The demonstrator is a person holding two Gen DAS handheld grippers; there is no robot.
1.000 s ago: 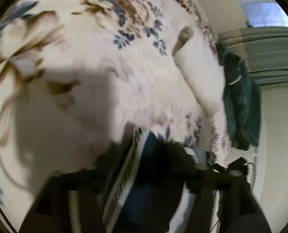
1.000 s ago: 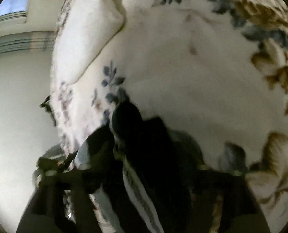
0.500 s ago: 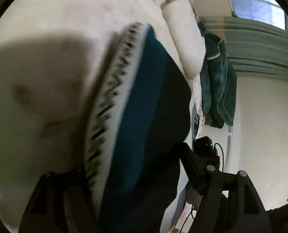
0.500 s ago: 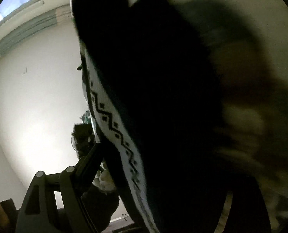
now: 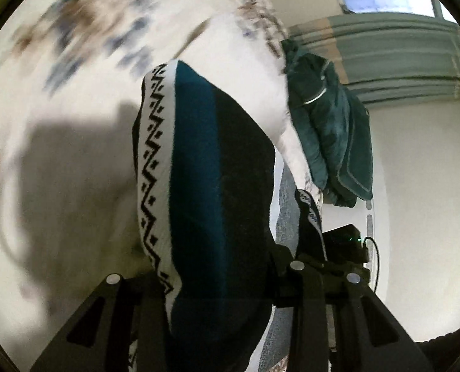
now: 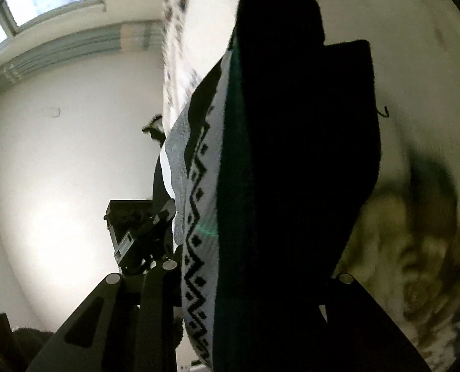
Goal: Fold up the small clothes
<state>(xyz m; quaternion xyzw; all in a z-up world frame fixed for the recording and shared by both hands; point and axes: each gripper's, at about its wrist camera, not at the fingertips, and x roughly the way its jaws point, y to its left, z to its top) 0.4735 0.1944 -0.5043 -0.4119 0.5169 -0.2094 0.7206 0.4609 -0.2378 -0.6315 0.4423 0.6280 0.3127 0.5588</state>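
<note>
Both grippers' jaws had just been closing and now clamped the lifted sock [image 5: 199, 186]: left gripper [image 5: 220, 307]; right gripper [image 6: 251, 310]; no writing was legible; the blurred bedspread [image 5: 75, 62] was partly hidden.

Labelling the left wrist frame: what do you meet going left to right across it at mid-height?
Floral bedspread → patterned knit garment held up in front of the camera → dark green cloth hanging at the bed's edge → white wall.
</note>
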